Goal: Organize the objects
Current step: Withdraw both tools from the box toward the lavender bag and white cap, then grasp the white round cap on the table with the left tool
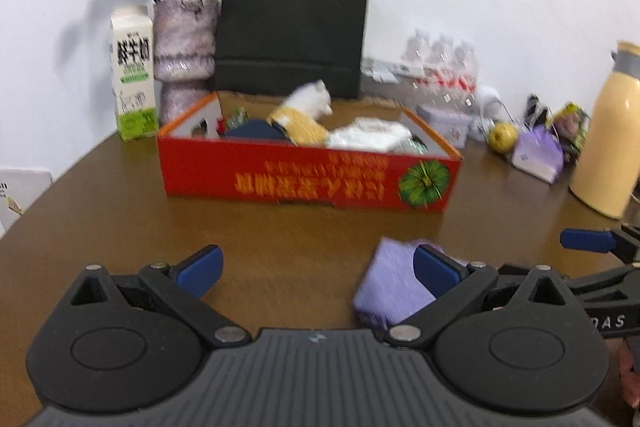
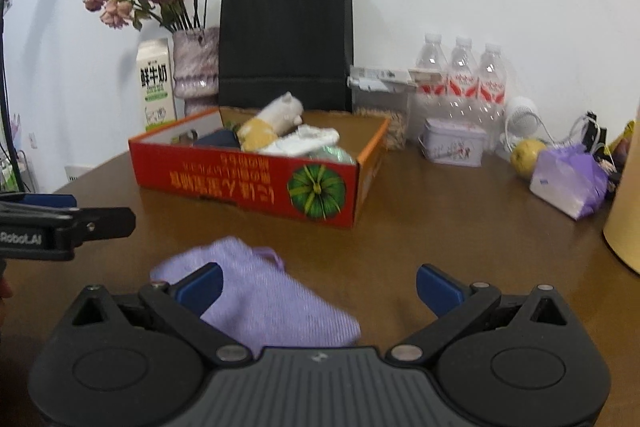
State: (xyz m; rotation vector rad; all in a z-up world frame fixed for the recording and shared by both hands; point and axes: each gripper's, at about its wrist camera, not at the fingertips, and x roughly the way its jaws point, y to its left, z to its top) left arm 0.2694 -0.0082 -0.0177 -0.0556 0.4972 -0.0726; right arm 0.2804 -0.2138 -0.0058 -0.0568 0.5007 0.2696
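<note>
Clearly, milk carton (image 2: 156, 85) reads 鲜牛奶; left hand-held gripper (image 2: 86, 213) reads "Robot.AI".

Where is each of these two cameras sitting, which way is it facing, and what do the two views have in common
Left wrist: on the left gripper, jaws open, low over the wooden table, facing the red box; the right gripper enters from the right.
Right wrist: on the right gripper, jaws open, facing the same box from further right; the left gripper enters from the left.
Shared: box, purple sock, black bag, milk carton, flower vase.
</note>
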